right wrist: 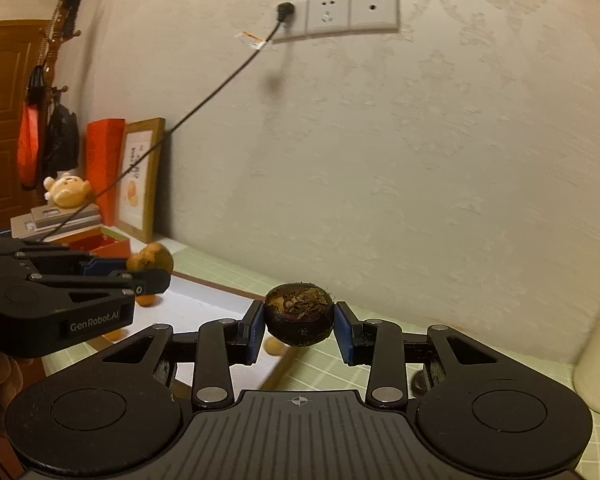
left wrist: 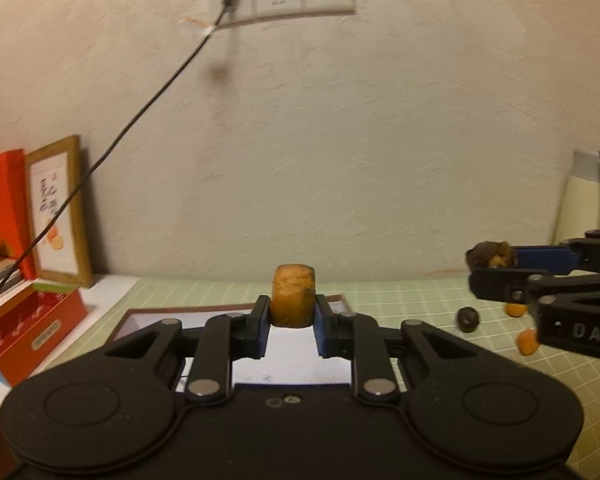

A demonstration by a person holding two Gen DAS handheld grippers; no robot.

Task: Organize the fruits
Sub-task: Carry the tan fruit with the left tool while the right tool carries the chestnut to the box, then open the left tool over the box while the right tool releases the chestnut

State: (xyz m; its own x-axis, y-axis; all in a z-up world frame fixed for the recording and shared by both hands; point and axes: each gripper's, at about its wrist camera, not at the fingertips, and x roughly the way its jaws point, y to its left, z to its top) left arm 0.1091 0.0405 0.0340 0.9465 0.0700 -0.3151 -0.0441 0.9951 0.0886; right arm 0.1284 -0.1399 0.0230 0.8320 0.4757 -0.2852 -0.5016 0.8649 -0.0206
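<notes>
While the left gripper points toward the wall, its blue pads clamp an orange-brown fruit between them, lifted above a white tray with a brown rim that lies on the green grid mat. At the right edge of this left wrist view, the right gripper reaches in level from the side, closed on one dark brown fruit held clear of the mat. Below it on the mat lie three loose fruits: one dark one and two small orange ones.

From the right wrist view, the right gripper holds the dark brown fruit squarely between its pads, raised over the tray's near edge. The left gripper comes in level from the left over the white tray, gripping its orange-brown fruit. Three small orange fruits show beneath: one on the tray under the left gripper, one partly hidden by that gripper's body, one under the right pads.
</notes>
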